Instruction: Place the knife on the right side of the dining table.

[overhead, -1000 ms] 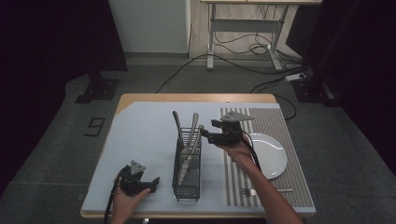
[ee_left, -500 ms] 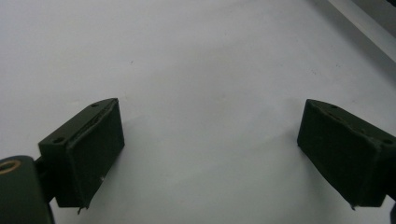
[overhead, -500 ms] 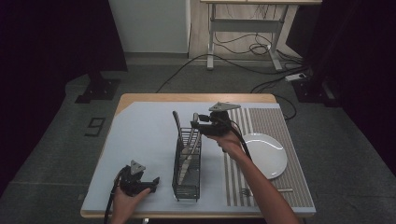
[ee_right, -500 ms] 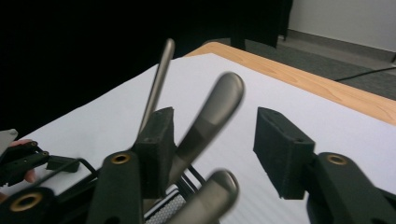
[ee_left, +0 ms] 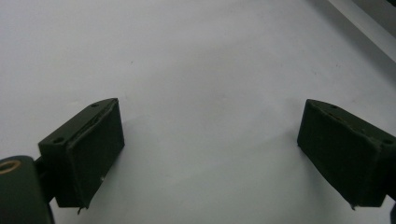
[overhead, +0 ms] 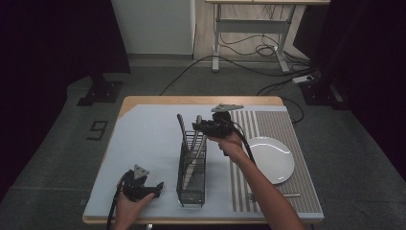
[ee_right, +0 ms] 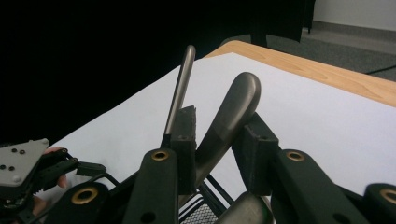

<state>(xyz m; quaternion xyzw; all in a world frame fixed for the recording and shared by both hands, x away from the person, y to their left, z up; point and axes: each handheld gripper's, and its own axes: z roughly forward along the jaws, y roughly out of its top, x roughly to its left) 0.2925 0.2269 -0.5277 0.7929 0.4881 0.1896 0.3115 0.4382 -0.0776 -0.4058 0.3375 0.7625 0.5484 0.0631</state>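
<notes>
A black wire cutlery rack [overhead: 191,178] stands on the pale table cover, with two metal utensil handles rising from it. My right gripper [overhead: 197,127] hovers at the rack's far end, shut on the broader handle [ee_right: 233,105], which sits between its pads [ee_right: 183,135]. A thinner handle [ee_right: 182,77] stands just behind it, and the same thin handle [overhead: 180,122] leans at the rack's left. My left gripper [overhead: 154,186] rests low near the table's front edge, left of the rack. Its jaws stand wide open over bare cover, with nothing between them [ee_left: 210,154].
A white plate [overhead: 270,158] lies on a striped grey mat [overhead: 273,122] right of the rack. A fork [overhead: 268,195] lies on that mat near the front edge. The wooden table edge [overhead: 201,100] runs along the far side; cables cross the floor beyond.
My right gripper has moved left from near the plate to the rack's far end, onto the broad handle. The left gripper has stayed put.
</notes>
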